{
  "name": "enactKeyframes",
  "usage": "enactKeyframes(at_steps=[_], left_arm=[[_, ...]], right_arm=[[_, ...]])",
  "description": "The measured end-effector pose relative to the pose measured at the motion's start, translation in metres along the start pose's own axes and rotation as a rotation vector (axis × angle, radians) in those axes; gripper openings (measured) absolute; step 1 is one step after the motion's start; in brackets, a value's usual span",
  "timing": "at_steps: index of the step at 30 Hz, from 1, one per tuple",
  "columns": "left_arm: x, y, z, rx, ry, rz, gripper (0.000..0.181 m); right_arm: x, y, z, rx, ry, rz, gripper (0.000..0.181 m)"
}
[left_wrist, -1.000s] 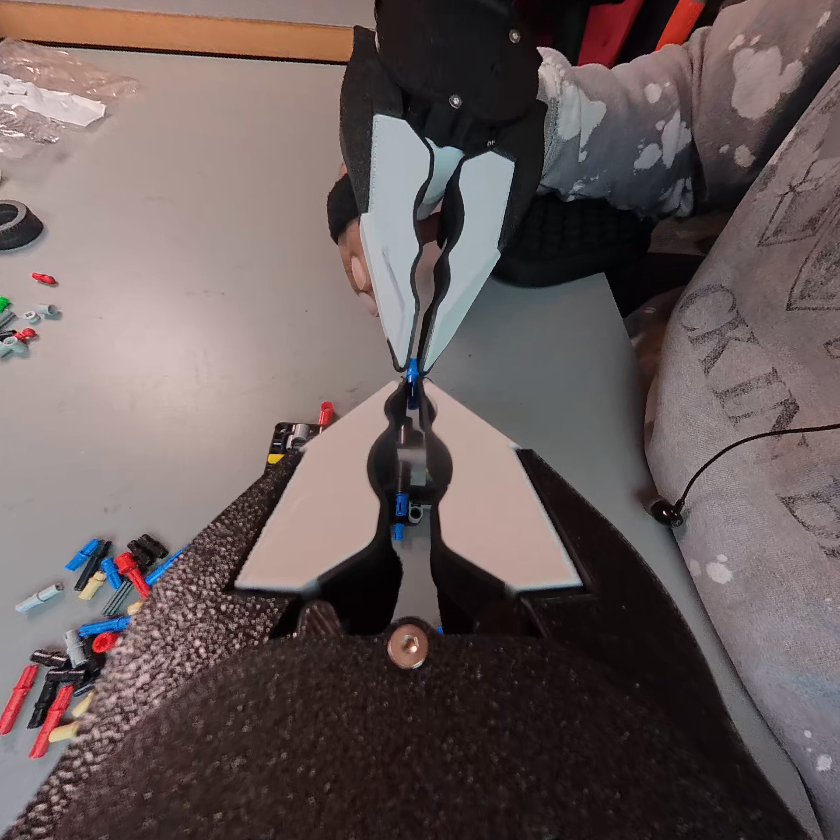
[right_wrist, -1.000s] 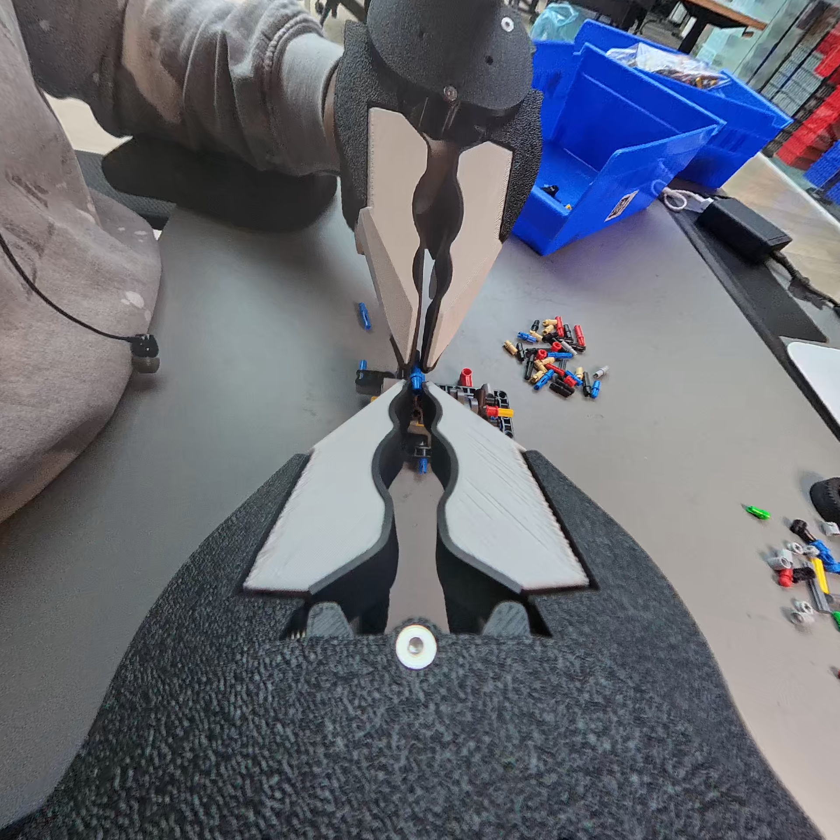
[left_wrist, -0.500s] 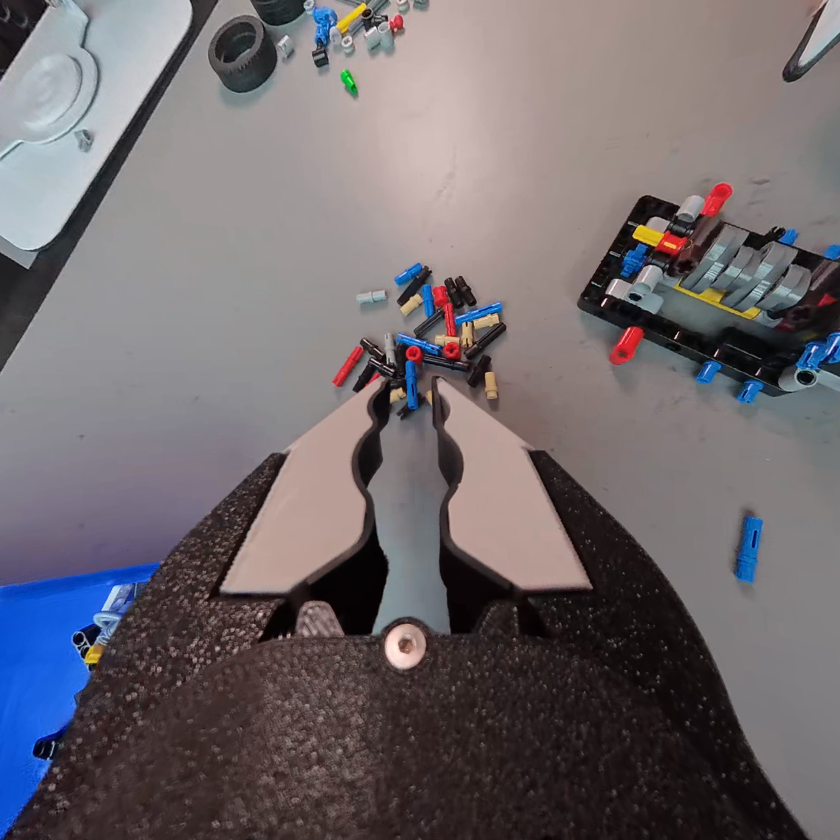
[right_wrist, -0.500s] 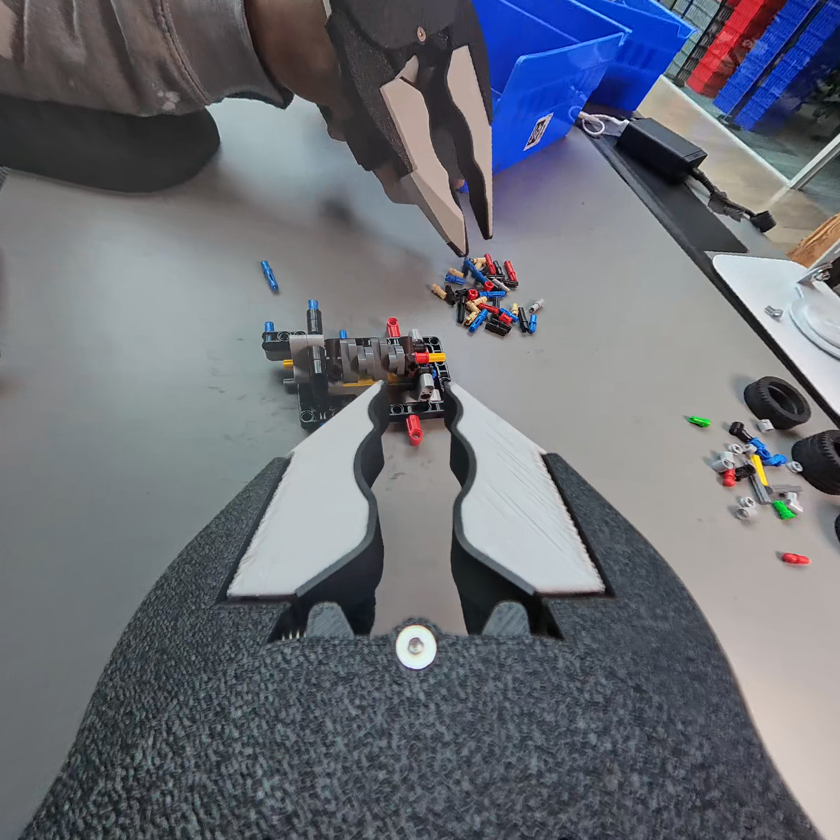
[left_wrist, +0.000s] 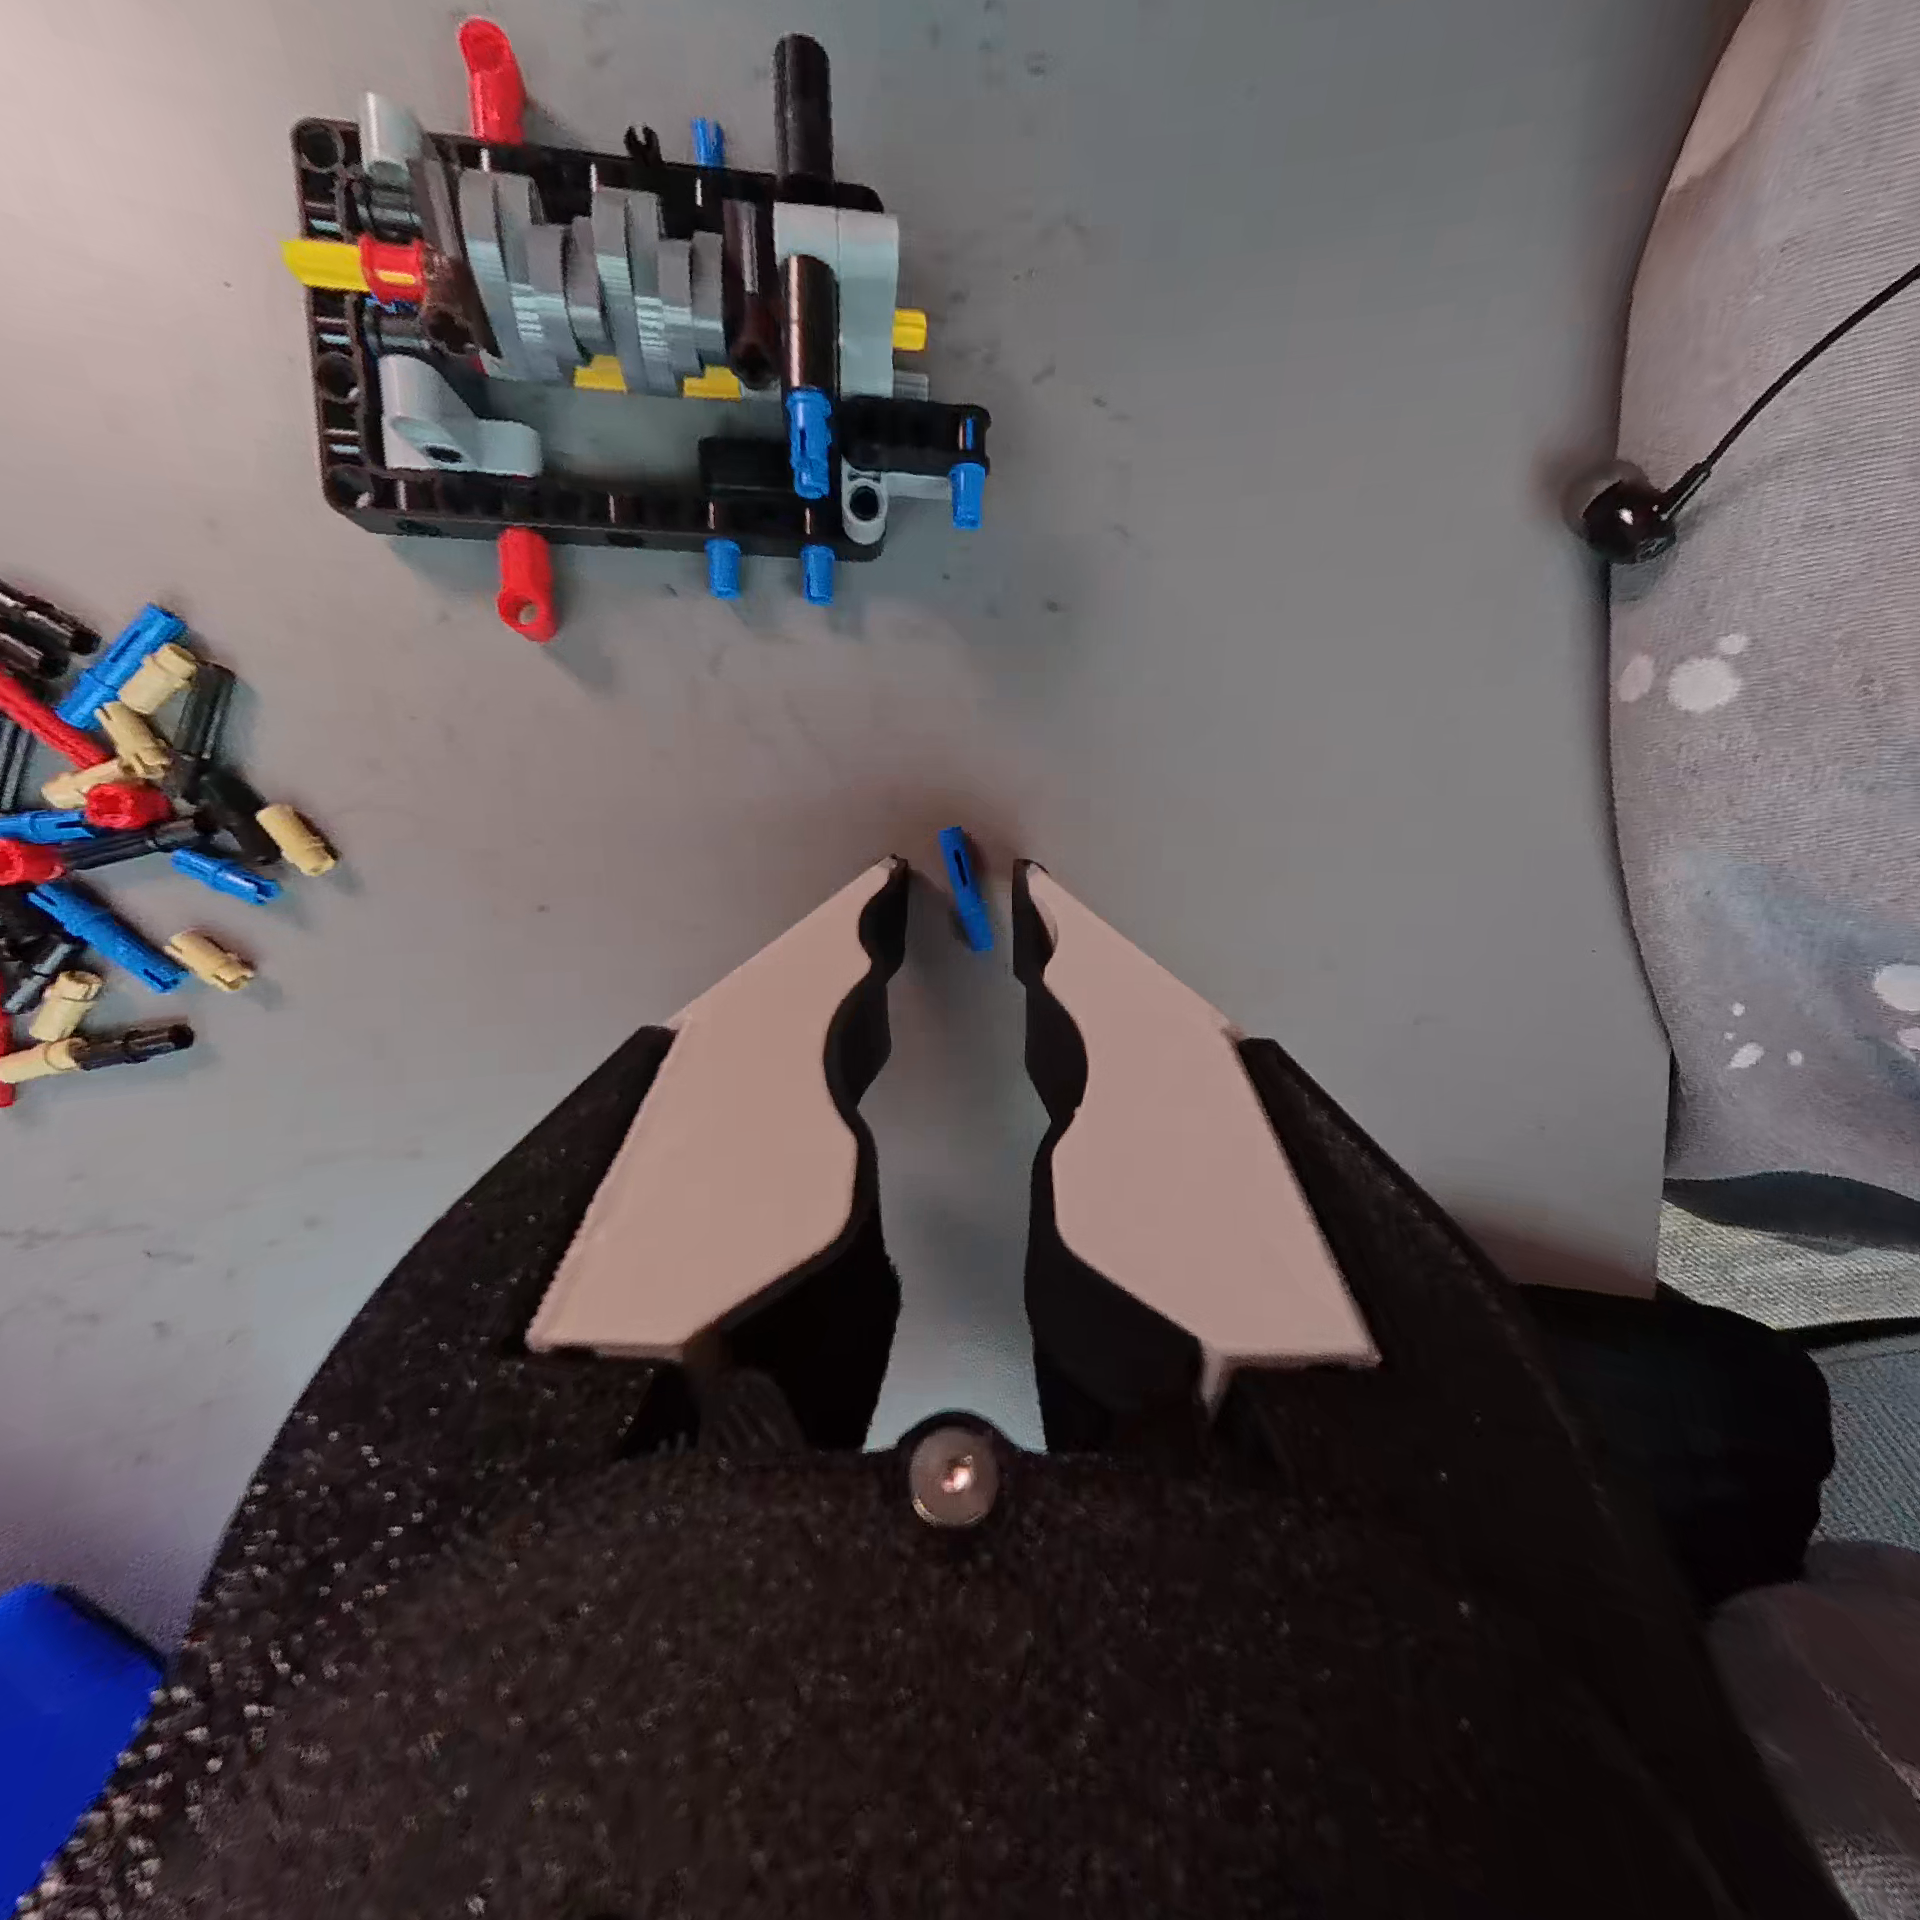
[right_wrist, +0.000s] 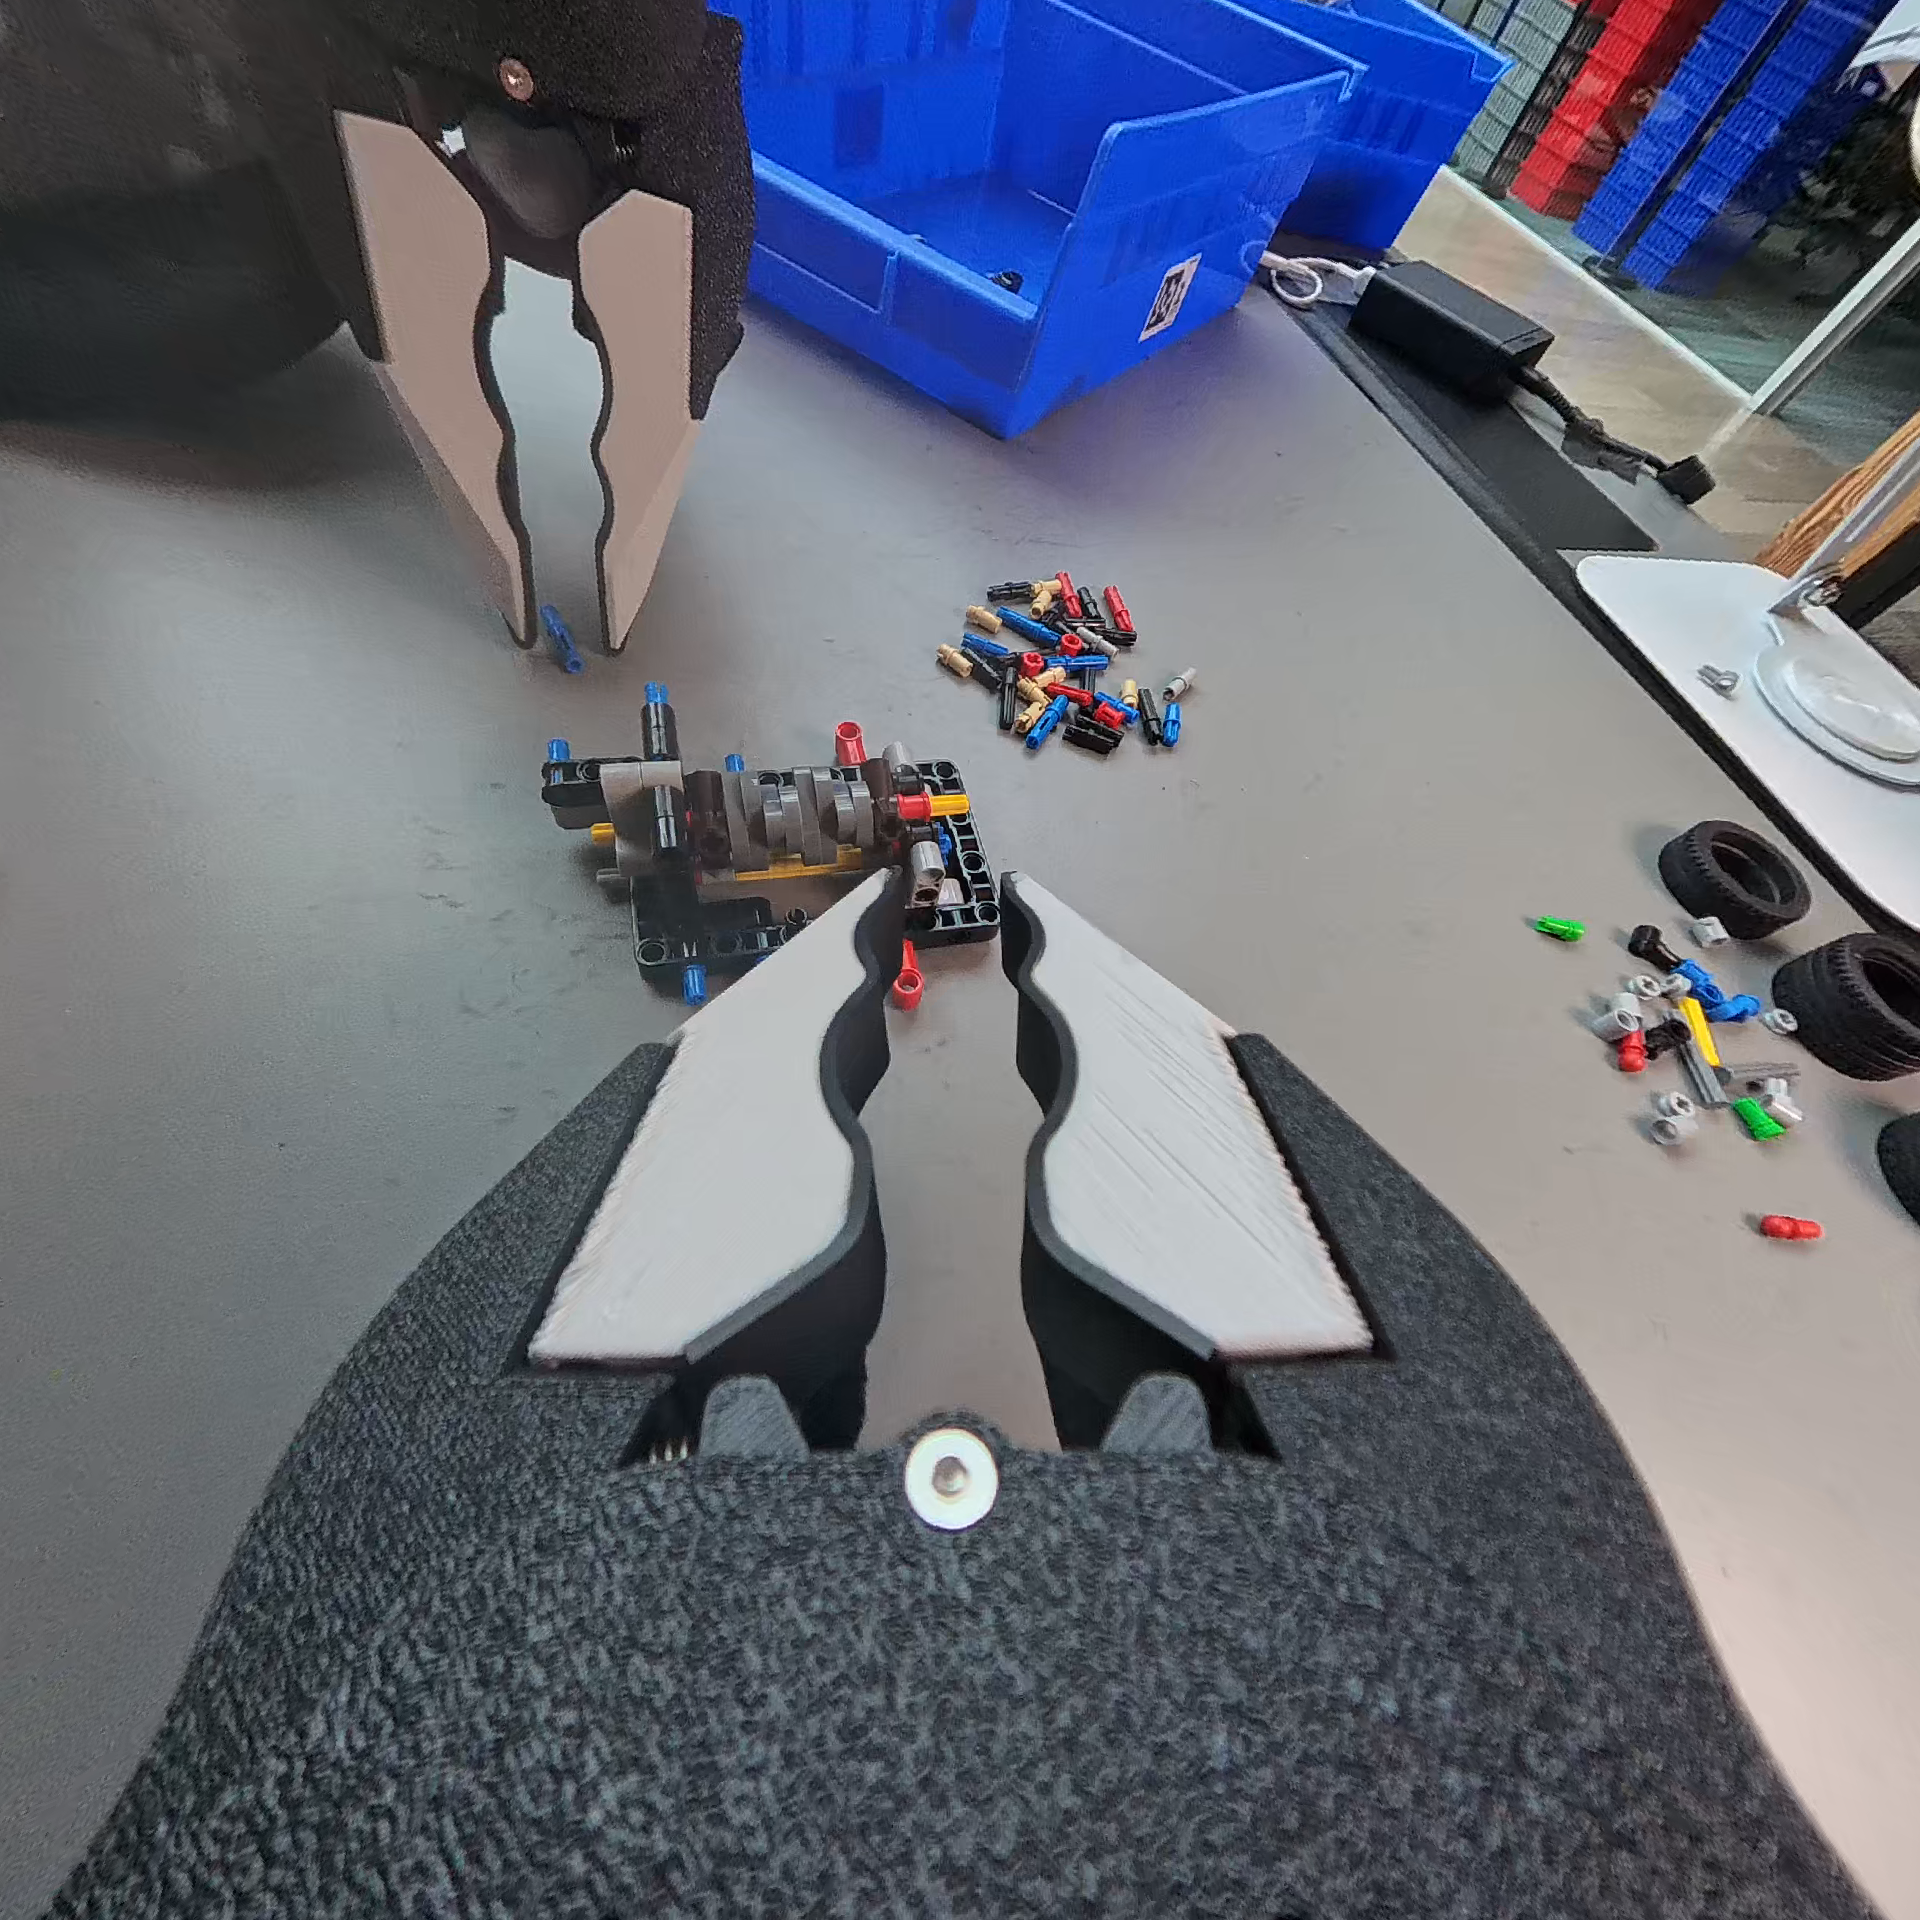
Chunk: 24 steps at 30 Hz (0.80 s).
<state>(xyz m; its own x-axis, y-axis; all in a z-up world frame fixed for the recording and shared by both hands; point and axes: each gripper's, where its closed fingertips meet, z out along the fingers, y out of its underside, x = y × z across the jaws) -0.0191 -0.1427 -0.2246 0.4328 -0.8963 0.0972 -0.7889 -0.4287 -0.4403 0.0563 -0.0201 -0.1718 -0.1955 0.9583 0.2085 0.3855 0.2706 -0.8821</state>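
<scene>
My left gripper (left_wrist: 958, 864) is open, with its fingertips down at the grey table on either side of a loose blue pin (left_wrist: 966, 894). The pin lies flat between the jaws, and I cannot tell if they touch it. A black-framed brick assembly (left_wrist: 623, 312) with grey gears and red, yellow and blue pins lies beyond it. My right gripper (right_wrist: 948, 881) is open and empty, hovering over the near right corner of the assembly (right_wrist: 790, 821). The right wrist view also shows the left gripper (right_wrist: 566, 629) straddling the blue pin (right_wrist: 559, 636).
A pile of small pins (right_wrist: 1070, 665) lies right of the assembly and shows in the left wrist view (left_wrist: 114, 831). Blue bins (right_wrist: 1039, 208) stand behind. Black tyres (right_wrist: 1730, 878) and small parts (right_wrist: 1694, 1049) lie far right. A person's grey garment (left_wrist: 1766, 727) borders the table. The grippers' ends are close to 15 cm from one another.
A second ago both grippers met tip to tip, shut on a blue pin. Both have opened. The left swung over the pile, then came down around the loose blue pin.
</scene>
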Motion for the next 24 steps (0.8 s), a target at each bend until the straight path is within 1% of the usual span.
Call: enactKeyframes(at_steps=[1,3,5,6,7,10,11,13,14,16,17,19,20,21,22,24], left_arm=[[-0.002,0.000,0.000,-0.006,-0.016,0.004,0.016],[-0.006,0.001,0.000,-0.020,-0.051,0.018,0.006],[-0.010,0.000,0.000,-0.015,-0.073,0.029,0.004],[-0.018,-0.003,-0.002,0.012,-0.103,0.022,0.004],[-0.030,-0.010,-0.006,0.067,-0.145,-0.002,0.004],[-0.088,-0.037,-0.032,0.315,-0.363,-0.163,0.004],[-0.103,-0.038,-0.036,0.350,-0.398,-0.210,0.004],[-0.127,-0.030,-0.032,0.322,-0.462,-0.251,0.004],[-0.133,-0.025,-0.025,0.289,-0.464,-0.257,0.004],[-0.144,-0.020,-0.017,0.267,-0.500,-0.274,0.006],[-0.148,-0.020,-0.018,0.275,-0.526,-0.279,0.012],[-0.152,-0.026,-0.030,0.314,-0.587,-0.263,0.028],[-0.148,-0.031,-0.036,0.343,-0.586,-0.242,0.029],[-0.139,-0.039,-0.039,0.383,-0.541,-0.217,0.031],[-0.122,-0.048,-0.039,0.425,-0.447,-0.190,0.032],[-0.070,-0.064,-0.033,0.494,-0.152,-0.127,0.028]], right_arm=[[0.001,0.000,0.000,0.001,0.003,0.000,0.017],[0.002,0.000,-0.001,0.001,0.009,0.002,0.017],[0.003,0.000,-0.002,0.001,0.015,0.001,0.016],[0.004,-0.001,-0.003,0.005,0.017,0.002,0.016],[0.004,-0.002,-0.003,0.012,0.015,0.006,0.016],[-0.003,-0.005,-0.004,0.027,-0.024,0.015,0.014],[-0.008,-0.005,-0.004,0.027,-0.051,0.011,0.013],[-0.018,-0.005,-0.003,0.022,-0.096,0.004,0.013],[-0.023,-0.004,-0.002,0.016,-0.119,0.000,0.013],[-0.033,-0.004,-0.001,0.011,-0.152,-0.009,0.013],[-0.037,-0.004,0.000,0.011,-0.170,-0.015,0.013],[-0.046,-0.007,0.003,0.013,-0.194,-0.024,0.013],[-0.051,-0.009,0.005,0.014,-0.210,-0.028,0.013],[-0.055,-0.011,0.007,0.012,-0.223,-0.031,0.013],[-0.059,-0.013,0.010,0.010,-0.231,-0.034,0.014],[-0.061,-0.018,0.017,0.009,-0.227,-0.025,0.015]])
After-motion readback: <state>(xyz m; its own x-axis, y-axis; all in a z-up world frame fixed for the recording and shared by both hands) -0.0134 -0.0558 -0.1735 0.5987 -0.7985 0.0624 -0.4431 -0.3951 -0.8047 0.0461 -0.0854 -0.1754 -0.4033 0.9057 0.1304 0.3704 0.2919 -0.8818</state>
